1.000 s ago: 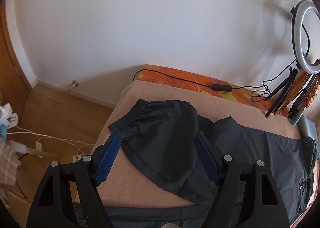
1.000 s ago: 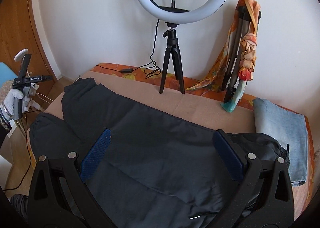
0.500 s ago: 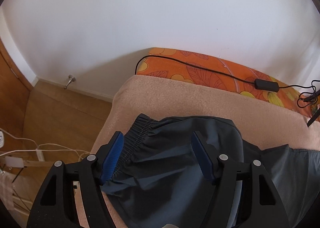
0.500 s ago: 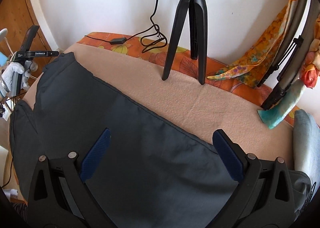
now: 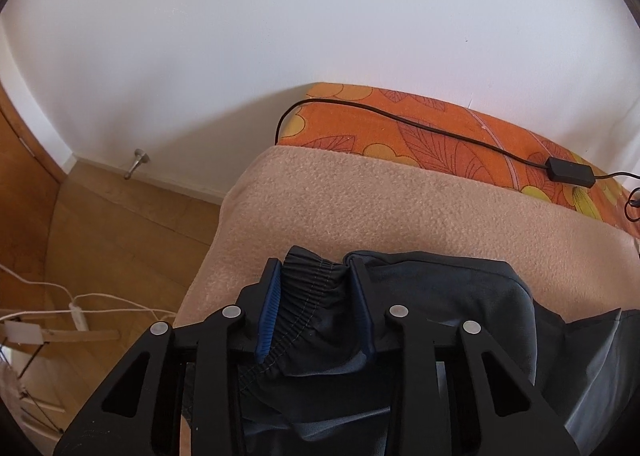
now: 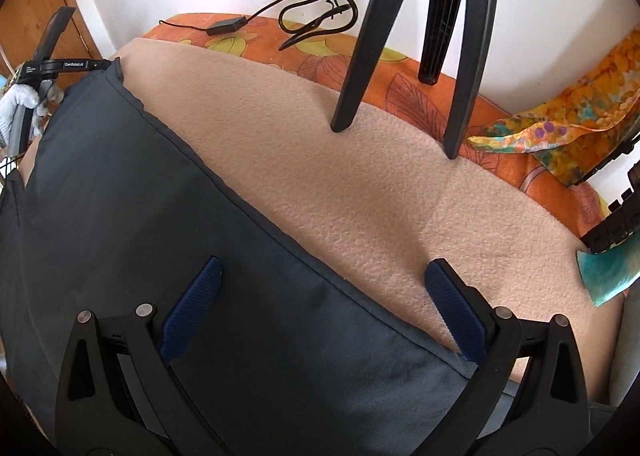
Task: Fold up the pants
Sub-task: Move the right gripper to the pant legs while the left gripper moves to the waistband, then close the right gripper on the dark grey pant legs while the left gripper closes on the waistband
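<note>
**Inventory: one pair of pants, two grippers, one blanket-covered surface**

1. Left gripper [image 5: 316, 296], one. Jaws drawn narrow, pinching the gathered elastic band of the pants between the two blue pads [image 5: 269, 310]. The band bunches in the gap.

2. Right gripper [image 6: 326, 310], one. Jaws spread wide, nothing between them gripped. The left pad hangs over the dark cloth; the right pad sits at the cloth's far edge, over the blanket. Whether the pads touch the cloth I cannot tell.

3. Pants [image 6: 140, 196], one pair, dark grey. Laid flat across the near half of the blanket, one long straight edge running diagonally; the left-hand end is at the left gripper, near the blanket's corner [image 5: 440, 296].

4. Blanket [image 6: 360, 176], one, beige fleece, spread beneath the pants.

5. Sheet [image 5: 420, 128], one, orange with leaf and flower print, showing beyond the blanket against the wall.

6. Tripod legs [image 6: 360, 48], three, black; two stand at the far edge of the blanket, the third stands on the sheet.

7. Cable with inline box [image 5: 568, 172], one, black, lying on the sheet.

8. Scarf [image 6: 560, 128], one, orange-yellow print, at right.

9. Gloved hand [image 6: 20, 108], one, white glove, holding the left gripper in the right wrist view.

10. White cords [image 5: 76, 308], on the wooden floor, count unclear.
</note>
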{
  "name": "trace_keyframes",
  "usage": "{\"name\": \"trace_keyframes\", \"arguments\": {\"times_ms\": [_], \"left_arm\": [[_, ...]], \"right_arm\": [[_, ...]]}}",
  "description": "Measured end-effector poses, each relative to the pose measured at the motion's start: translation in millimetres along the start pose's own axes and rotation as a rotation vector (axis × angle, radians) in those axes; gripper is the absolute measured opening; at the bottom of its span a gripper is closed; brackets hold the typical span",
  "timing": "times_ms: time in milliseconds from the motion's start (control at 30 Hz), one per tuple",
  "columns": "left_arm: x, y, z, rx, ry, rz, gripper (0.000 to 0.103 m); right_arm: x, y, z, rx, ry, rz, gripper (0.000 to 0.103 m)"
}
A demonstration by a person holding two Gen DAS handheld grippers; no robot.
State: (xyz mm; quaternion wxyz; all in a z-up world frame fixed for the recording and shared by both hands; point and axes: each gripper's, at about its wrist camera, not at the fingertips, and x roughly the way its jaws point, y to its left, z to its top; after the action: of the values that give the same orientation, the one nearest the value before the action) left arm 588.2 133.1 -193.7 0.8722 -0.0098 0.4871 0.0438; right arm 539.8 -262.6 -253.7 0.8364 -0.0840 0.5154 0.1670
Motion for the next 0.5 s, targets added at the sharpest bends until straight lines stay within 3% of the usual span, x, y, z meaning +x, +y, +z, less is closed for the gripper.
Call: {"name": "trace_keyframes", "arguments": {"times_ms": [100,167,267,367,400,467,500], "left_arm": [[-2,-1,-3,0.017,-0.022,-0.001,0.024],[-4,3,-4,0.001,-0.030,-0.024,0.022],[-9,10,-4,-0.019,-0.056,-0.057,0.020],[-15,14,-5,-0.025,-0.084,-0.062,0.019],[-18,15,-5,-0.027,-0.092,-0.061,0.018],[-26,18,-6,-0.035,-0.112,-0.069,0.017],[-31,20,-6,-0.040,-0.124,-0.073,0.016]], "right_arm": [[-1,4,-1,-0.009,0.001,0.011,0.102],[-4,9,-4,-0.028,-0.010,0.013,0.095],[-11,16,-5,-0.056,-0.022,0.031,0.074],[-18,25,-7,-0.086,-0.034,0.045,0.043],[-18,27,-6,-0.084,-0.037,0.042,0.028],[-19,29,-3,-0.063,-0.033,0.025,0.009],[-19,28,-3,-0.051,-0.031,0.020,0.008]]}}
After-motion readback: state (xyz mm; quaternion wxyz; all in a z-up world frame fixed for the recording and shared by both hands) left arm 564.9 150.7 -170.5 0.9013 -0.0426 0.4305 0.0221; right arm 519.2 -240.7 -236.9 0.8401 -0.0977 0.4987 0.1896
